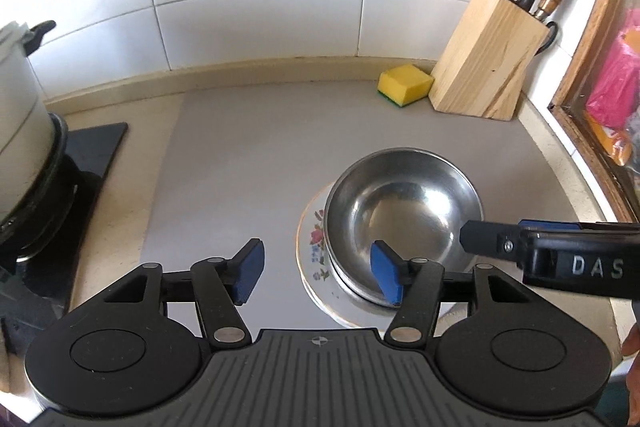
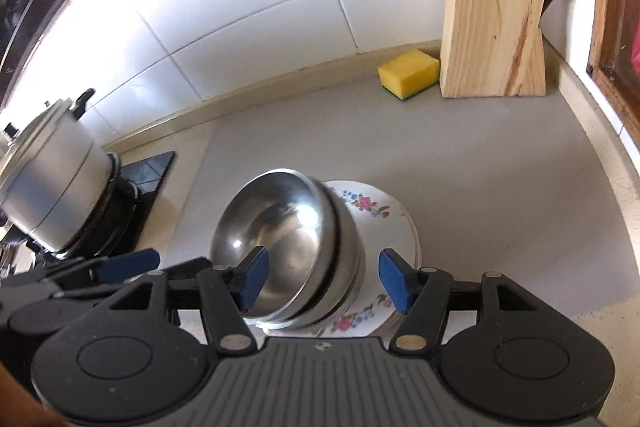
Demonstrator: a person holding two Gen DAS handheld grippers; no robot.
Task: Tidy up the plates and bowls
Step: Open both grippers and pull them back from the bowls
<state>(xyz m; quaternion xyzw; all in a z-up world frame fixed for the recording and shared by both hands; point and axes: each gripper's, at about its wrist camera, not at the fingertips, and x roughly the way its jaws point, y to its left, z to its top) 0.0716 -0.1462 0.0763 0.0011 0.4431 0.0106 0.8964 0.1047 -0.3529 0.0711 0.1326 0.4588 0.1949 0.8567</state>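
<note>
Two steel bowls (image 2: 288, 247) nested on floral plate (image 2: 384, 211), right jaws wide open astride them, left jaws open, empty.

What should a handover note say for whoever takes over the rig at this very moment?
Left gripper: open, holding nothing, at the near-left edge of the stack.
Right gripper: open, holding nothing, fingers either side of the bowls.
Steel bowls: nested, sitting on the floral plates, which are stacked on the grey mat.
Done: bowls and plates gathered in one pile.
Left: unclear from here; possibly only to withdraw both grippers, or move the pile.
</note>
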